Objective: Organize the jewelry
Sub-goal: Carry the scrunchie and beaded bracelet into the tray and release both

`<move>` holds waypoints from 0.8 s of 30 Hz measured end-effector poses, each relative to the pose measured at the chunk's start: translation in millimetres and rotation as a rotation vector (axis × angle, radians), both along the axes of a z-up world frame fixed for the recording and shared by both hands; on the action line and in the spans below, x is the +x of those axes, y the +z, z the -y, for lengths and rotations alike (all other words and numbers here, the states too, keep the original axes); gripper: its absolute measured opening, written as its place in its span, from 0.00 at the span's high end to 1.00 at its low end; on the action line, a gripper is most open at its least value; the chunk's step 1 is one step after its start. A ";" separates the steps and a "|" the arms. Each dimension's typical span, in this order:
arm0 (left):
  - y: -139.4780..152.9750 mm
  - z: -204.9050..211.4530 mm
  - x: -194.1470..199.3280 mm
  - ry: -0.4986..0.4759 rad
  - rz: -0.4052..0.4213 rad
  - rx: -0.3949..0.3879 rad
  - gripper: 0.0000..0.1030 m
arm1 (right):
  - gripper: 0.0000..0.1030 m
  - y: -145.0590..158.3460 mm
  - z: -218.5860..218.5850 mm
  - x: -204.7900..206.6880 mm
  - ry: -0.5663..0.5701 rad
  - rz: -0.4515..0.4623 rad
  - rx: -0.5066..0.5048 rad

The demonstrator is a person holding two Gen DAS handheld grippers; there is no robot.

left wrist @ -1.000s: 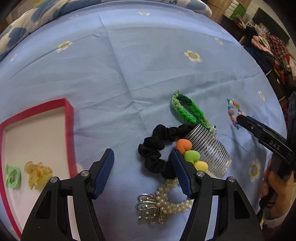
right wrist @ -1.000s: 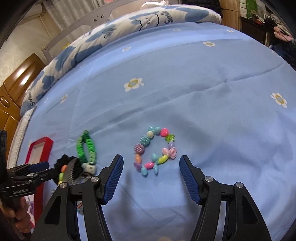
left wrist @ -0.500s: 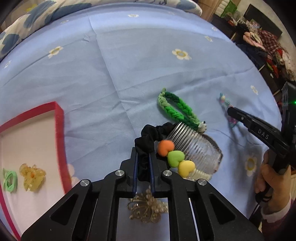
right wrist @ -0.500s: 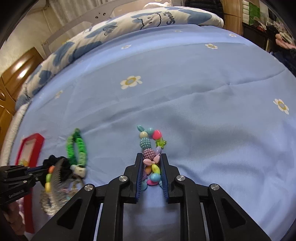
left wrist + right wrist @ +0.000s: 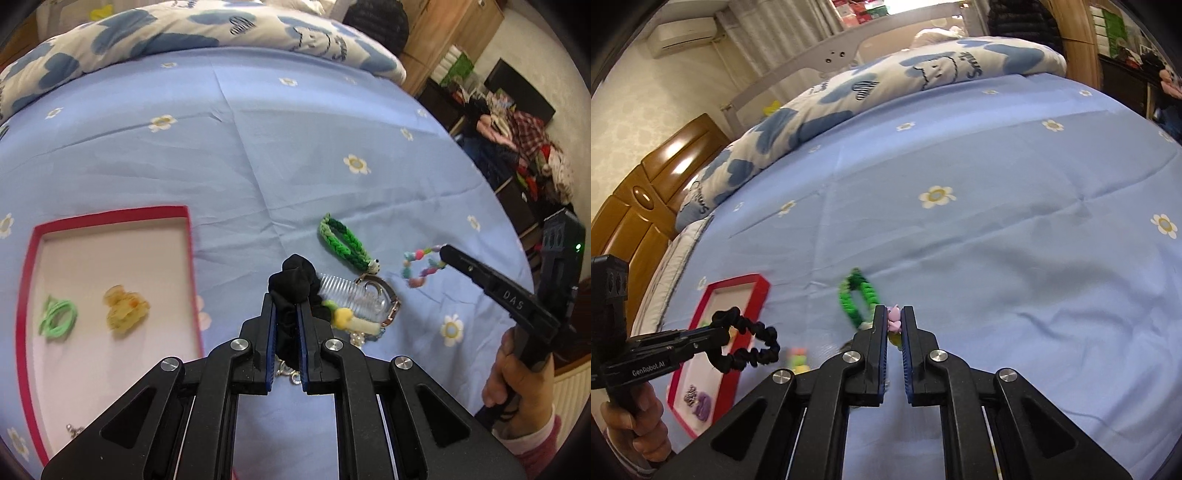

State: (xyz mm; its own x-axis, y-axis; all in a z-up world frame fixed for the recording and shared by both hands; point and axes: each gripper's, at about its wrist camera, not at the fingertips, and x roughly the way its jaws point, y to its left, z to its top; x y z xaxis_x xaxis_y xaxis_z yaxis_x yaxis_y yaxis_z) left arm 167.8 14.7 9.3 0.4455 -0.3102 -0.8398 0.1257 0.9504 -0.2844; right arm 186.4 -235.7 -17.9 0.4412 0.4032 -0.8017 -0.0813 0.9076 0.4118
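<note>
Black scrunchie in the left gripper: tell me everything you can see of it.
The black scrunchie is a ruffled loop of matte fabric, gathered all round like cloth over elastic. The left gripper is shut on one side of it, bunching the cloth between the blue pads. From the right wrist view the rest hangs as an open ring, clear of the blue bedsheet, in front of the red box. Only the pads visibly touch it.

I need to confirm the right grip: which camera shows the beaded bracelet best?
Left wrist view: the beaded bracelet hangs as a loop off the sheet from the right gripper. The right wrist view shows only a few beads pinched between its shut jaws.
</note>
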 end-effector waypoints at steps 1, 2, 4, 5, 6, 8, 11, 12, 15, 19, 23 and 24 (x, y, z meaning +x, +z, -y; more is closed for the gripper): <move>3.2 -3.8 -2.6 0.006 0.007 -0.004 0.92 | 0.94 3.6 -3.5 -1.5 0.004 0.004 0.004; 6.0 -7.5 -5.2 0.013 0.012 -0.007 0.92 | 0.94 7.0 -7.2 -3.0 0.008 0.008 0.006; 11.4 -16.1 -11.6 0.030 0.023 -0.017 0.92 | 0.94 13.9 -14.3 -6.3 0.020 0.016 0.022; 13.1 -19.7 -13.9 0.038 0.026 -0.019 0.92 | 0.94 16.8 -17.7 -7.5 0.025 0.019 0.030; 14.2 -23.6 -16.8 0.047 0.029 -0.020 0.92 | 0.94 20.0 -21.6 -8.9 0.033 0.024 0.035; 15.2 -31.1 -21.1 0.063 0.030 -0.024 0.92 | 0.94 26.6 -33.2 -11.1 0.056 0.036 0.044; 15.9 -45.0 -28.9 0.092 0.028 -0.026 0.92 | 0.94 32.6 -49.6 -14.1 0.083 0.046 0.059; 15.5 -50.0 -30.9 0.105 0.026 -0.027 0.92 | 0.94 33.6 -53.1 -15.5 0.089 0.048 0.063; 14.6 -63.4 -37.2 0.134 0.024 -0.032 0.92 | 0.94 37.4 -71.9 -17.9 0.123 0.049 0.084; 12.9 -86.7 -46.8 0.178 0.022 -0.034 0.92 | 0.94 41.1 -96.6 -22.0 0.167 0.050 0.110; 9.9 -110.4 -54.0 0.223 0.019 -0.036 0.92 | 0.94 42.9 -125.1 -23.9 0.218 0.047 0.132; 9.0 -115.6 -55.2 0.230 0.018 -0.037 0.92 | 0.94 43.3 -130.7 -24.8 0.226 0.046 0.137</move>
State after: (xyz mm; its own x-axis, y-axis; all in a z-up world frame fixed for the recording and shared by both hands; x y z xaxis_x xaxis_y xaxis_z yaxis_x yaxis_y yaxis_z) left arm 112.6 130.3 18.3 0.5227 -0.2293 -0.8211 -0.0879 0.9435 -0.3195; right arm 161.6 -105.0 25.4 0.3621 0.5993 -0.7139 -0.2973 0.8001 0.5209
